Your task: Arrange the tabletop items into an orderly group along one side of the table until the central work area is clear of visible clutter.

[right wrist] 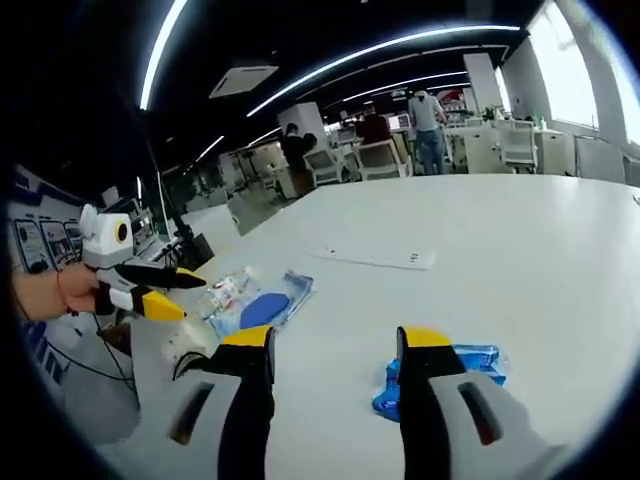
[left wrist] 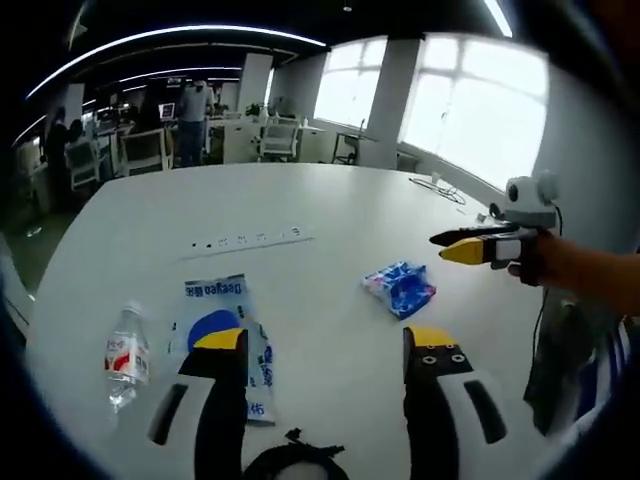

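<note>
White and broad, the worktop (left wrist: 330, 215) carries a few loose items in an open office with desks, chairs and bright windows behind it.

From the left gripper view, the left hand-held gripper (left wrist: 325, 350) rises from the bottom with its yellow-tipped jaws set wide apart and nothing between them. A black cable coil (left wrist: 295, 462) lies at the very bottom edge, between the jaws. One jaw overlaps a flat clear pouch with blue print (left wrist: 222, 310), lying on the worktop. Just beside the pouch, toward the worktop's edge, a small clear water bottle (left wrist: 127, 356) with a red label lies on its side. Further in and well apart from the pouch sits a crumpled blue packet (left wrist: 400, 287). Beyond it the right hand-held gripper (left wrist: 462, 245) comes in from the right, held by a hand (left wrist: 535, 262), its jaws nearly together and empty. A strip of small sockets (left wrist: 250, 240) is set into the worktop further back.

From the right gripper view, the right hand-held gripper's own jaws stand wide and empty, the blue packet (right wrist: 480, 362) partly hidden behind one of them. Far off, people (right wrist: 428, 120) stand among the desks.
</note>
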Available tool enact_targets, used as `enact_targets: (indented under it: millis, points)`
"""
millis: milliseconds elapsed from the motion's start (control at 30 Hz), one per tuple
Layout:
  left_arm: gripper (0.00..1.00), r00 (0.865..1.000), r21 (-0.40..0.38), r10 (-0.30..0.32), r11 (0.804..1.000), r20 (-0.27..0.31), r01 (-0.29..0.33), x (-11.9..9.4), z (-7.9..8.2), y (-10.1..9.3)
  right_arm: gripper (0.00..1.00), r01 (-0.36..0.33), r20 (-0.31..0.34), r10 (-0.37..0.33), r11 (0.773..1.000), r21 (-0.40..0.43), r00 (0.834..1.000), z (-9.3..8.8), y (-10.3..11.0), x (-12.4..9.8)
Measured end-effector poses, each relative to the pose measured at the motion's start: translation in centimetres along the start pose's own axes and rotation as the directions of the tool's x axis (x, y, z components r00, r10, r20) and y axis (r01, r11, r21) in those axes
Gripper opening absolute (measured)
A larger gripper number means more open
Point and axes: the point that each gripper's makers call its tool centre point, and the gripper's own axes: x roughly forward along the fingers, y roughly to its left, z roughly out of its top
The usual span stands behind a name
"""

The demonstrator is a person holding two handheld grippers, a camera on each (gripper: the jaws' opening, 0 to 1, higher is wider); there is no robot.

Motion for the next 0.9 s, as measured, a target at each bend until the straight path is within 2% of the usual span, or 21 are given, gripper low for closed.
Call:
enact_targets:
  millis: [333, 700, 900]
  points:
    - [0.63, 0.999, -0.024, 0.043, 0.999, 0.011, -0.043, -2.3, -0.7, 1.7, 0.47, -0.067, -0.013, 0.067, 0.997, -0.03, 0.998, 0.4, 3.1, 1.8]
    - [0.62, 0.998, -0.023, 0.069, 0.997, 0.001, -0.069, -4.4, -2.3, 2.3, 0.47, -0.15, -0.068, 0.146, 0.988, -0.047, 0.987, -1.3, 7.4, 2.9]
    - [0.62, 0.997, -0.03, 0.081, 0.996, -0.009, -0.081, -5.6, -3.6, 2.3, 0.47, -0.179, -0.086, 0.174, 0.982, -0.053, 0.981, -1.8, 8.6, 3.2]
